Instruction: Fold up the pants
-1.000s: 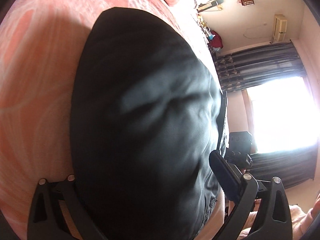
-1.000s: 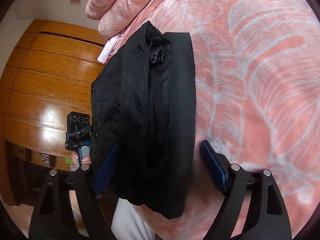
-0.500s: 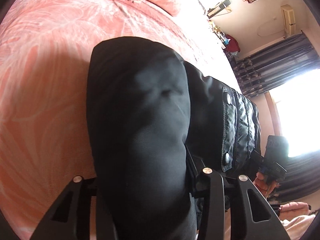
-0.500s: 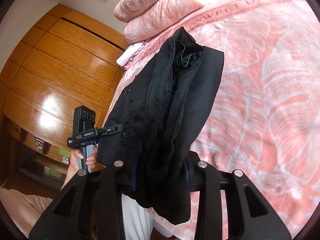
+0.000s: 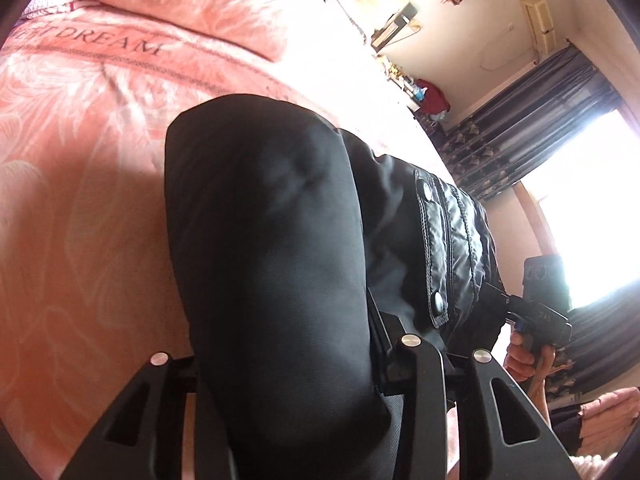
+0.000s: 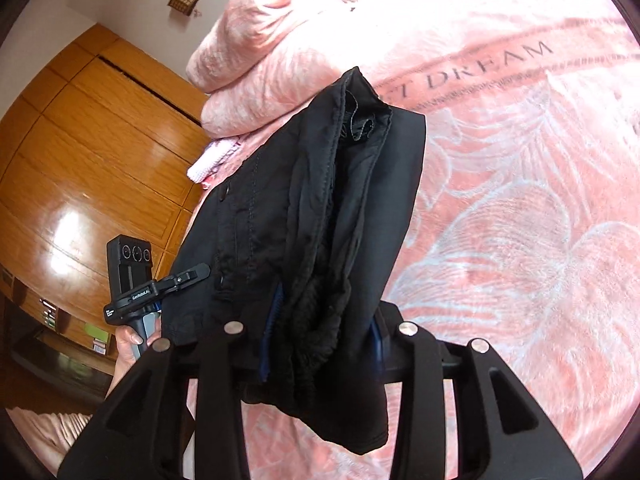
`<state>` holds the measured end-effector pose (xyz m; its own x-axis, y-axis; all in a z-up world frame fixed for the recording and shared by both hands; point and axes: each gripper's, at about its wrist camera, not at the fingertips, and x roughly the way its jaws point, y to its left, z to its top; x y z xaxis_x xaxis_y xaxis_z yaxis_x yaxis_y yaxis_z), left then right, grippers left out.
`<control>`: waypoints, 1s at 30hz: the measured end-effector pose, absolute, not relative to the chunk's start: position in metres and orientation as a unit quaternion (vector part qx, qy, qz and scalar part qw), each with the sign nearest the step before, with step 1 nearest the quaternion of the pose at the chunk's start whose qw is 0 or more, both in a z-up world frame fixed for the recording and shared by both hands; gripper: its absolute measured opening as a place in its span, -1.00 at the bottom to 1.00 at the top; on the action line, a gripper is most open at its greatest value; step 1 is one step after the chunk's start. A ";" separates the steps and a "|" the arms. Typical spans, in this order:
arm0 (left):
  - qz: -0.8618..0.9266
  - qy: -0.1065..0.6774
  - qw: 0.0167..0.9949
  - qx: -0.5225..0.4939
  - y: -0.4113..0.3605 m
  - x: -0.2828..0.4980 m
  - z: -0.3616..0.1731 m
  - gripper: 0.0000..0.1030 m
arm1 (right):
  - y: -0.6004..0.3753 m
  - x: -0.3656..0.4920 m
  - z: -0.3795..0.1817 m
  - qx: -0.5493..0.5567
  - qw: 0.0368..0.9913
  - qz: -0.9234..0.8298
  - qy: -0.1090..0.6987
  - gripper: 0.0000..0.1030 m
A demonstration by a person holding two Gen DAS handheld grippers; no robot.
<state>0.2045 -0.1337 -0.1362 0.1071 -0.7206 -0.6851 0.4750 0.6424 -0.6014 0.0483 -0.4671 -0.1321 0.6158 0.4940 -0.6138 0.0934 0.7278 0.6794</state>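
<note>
My left tongs (image 5: 280, 364) were clamped shut on the folded black pants (image 5: 264, 264), their rounded fold bulging forward over the pink bed (image 5: 80, 200). My right tongs (image 6: 320, 332) were likewise closed on the open layered end of the pants (image 6: 320, 208). Both were held level, side by side, at the bed's near edge. Farther off lay the pillows (image 6: 272, 52).

Black pants (image 6: 320, 216) lie against a pink bedspread (image 6: 520, 220) patterned with pale leaves and flowers.
</note>
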 end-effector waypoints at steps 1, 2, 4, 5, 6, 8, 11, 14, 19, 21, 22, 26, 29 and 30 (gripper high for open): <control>-0.400 0.537 0.733 -0.118 -0.136 0.209 -0.146 0.11 | -0.472 0.053 -0.149 0.353 0.820 0.104 0.439 -0.13; -0.398 0.535 0.735 -0.124 -0.135 0.211 -0.153 0.26 | -0.476 0.055 -0.163 0.361 0.813 0.094 0.447 0.00; -0.393 0.538 0.735 -0.123 -0.134 0.212 -0.161 0.55 | -0.484 0.048 -0.180 0.387 0.807 0.104 0.433 0.14; -0.393 0.536 0.737 -0.123 -0.129 0.213 -0.161 0.57 | -0.486 0.042 -0.183 0.397 0.806 0.106 0.427 0.17; -0.389 0.532 0.743 -0.120 -0.128 0.210 -0.159 0.60 | -0.486 0.037 -0.183 0.398 0.809 0.105 0.419 0.19; -0.375 0.525 0.757 -0.103 -0.122 0.206 -0.152 0.63 | -0.483 0.030 -0.176 0.385 0.821 0.094 0.411 0.25; -0.329 0.508 0.794 -0.066 -0.110 0.197 -0.135 0.75 | -0.479 0.017 -0.159 0.361 0.838 0.056 0.406 0.26; -0.272 0.477 0.835 -0.023 -0.094 0.183 -0.109 0.80 | -0.470 -0.002 -0.135 0.299 0.862 -0.016 0.409 0.26; -0.213 0.443 0.871 0.023 -0.078 0.141 -0.070 0.93 | -0.439 -0.027 -0.101 0.201 0.881 -0.116 0.413 0.60; -0.207 0.440 0.873 0.028 -0.082 0.131 -0.055 0.92 | -0.420 -0.034 -0.087 0.179 0.886 -0.130 0.408 0.71; -0.209 0.439 0.873 0.035 -0.084 0.124 -0.050 0.92 | -0.411 -0.038 -0.082 0.172 0.887 -0.131 0.408 0.75; -0.214 0.427 0.876 0.064 -0.094 0.089 -0.037 0.92 | -0.379 -0.049 -0.058 0.160 0.892 -0.136 0.400 0.85; -0.215 0.413 0.882 0.069 -0.097 0.069 -0.026 0.93 | -0.360 -0.062 -0.040 0.154 0.895 -0.140 0.394 0.93; -0.216 0.410 0.884 0.065 -0.095 0.063 -0.021 0.93 | -0.355 -0.067 -0.034 0.153 0.897 -0.139 0.390 0.95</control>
<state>0.0626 -0.0949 -0.0209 0.5707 -0.3287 -0.7525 0.4346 0.8984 -0.0628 -0.0670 -0.3545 -0.0342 0.6565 -0.1300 -0.7431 0.3690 0.9145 0.1659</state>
